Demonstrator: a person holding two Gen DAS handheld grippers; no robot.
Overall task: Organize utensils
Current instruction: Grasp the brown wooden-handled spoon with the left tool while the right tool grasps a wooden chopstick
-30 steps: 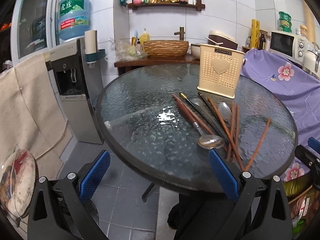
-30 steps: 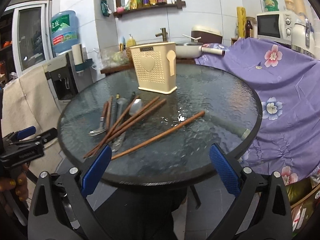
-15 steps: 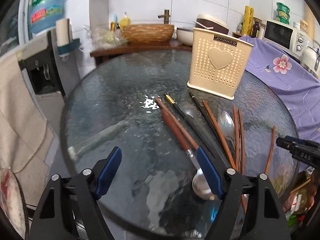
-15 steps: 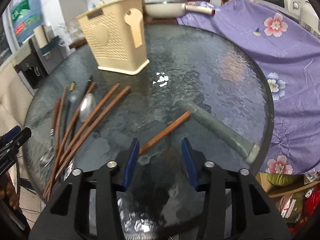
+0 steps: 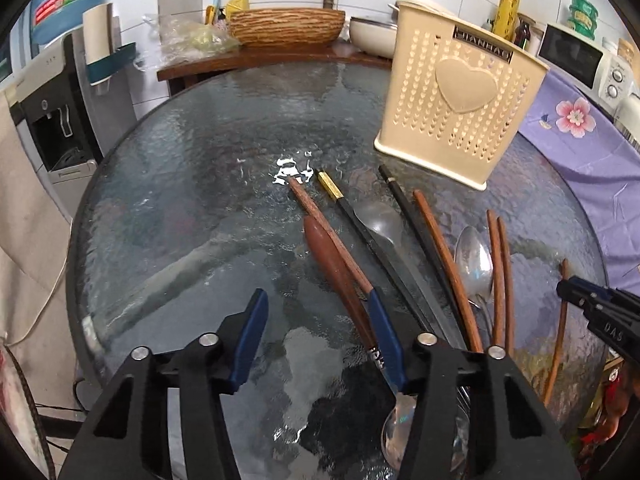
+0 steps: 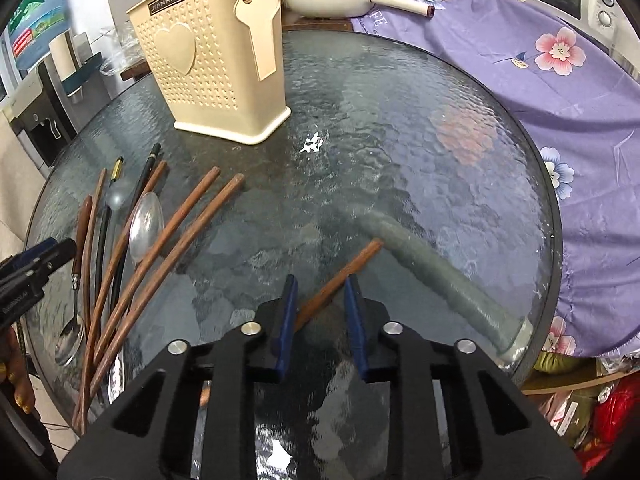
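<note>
Right gripper [image 6: 320, 292] closing around lone brown wooden chopstick [image 6: 340, 276] near round glass tabletop's [image 6: 400, 128] front edge, left gripper [image 5: 316, 320] half-open and closing beside wooden-handled steel spoon [image 5: 332, 264], gripping nothing.

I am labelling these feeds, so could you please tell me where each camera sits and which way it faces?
Left wrist: rides the left claw, angled down at the glass table; its jaws are closing beside the wooden-handled spoon, and the right claw shows at the right edge.
Right wrist: rides the right claw, angled down; its jaws are closing with the lone chopstick between them, and the left claw shows at the left edge.
Shared: the cream utensil holder, the table, the utensils.
</note>
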